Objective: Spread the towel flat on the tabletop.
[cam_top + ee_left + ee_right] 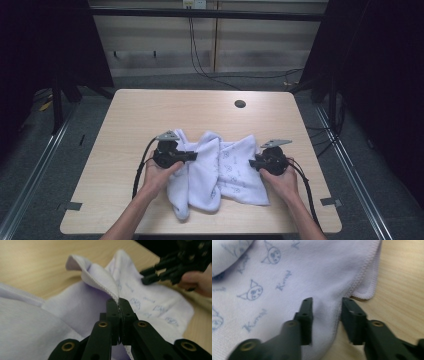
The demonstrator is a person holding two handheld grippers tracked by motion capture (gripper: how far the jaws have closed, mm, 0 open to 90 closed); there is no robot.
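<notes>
High view: cloth (220, 167) on table (125, 115), cable hole (240, 104) beyond.

Towel (220, 170): soft matt cloth, pale lilac-white, fine fuzzy nap, stitched hem, faint blue printed cat faces and lettering. Tabletop (150, 110): light wood-grain laminate, smooth, low sheen, one dark round grommet hole (240, 104). Left gripper (119, 305): black matt plastic, brass-coloured metal rivets at the links. Right gripper (327, 312): same dark matt plastic, slightly dusty, brass-coloured rivets. Floor (380, 165): grey, rough carpet-like texture.
</notes>
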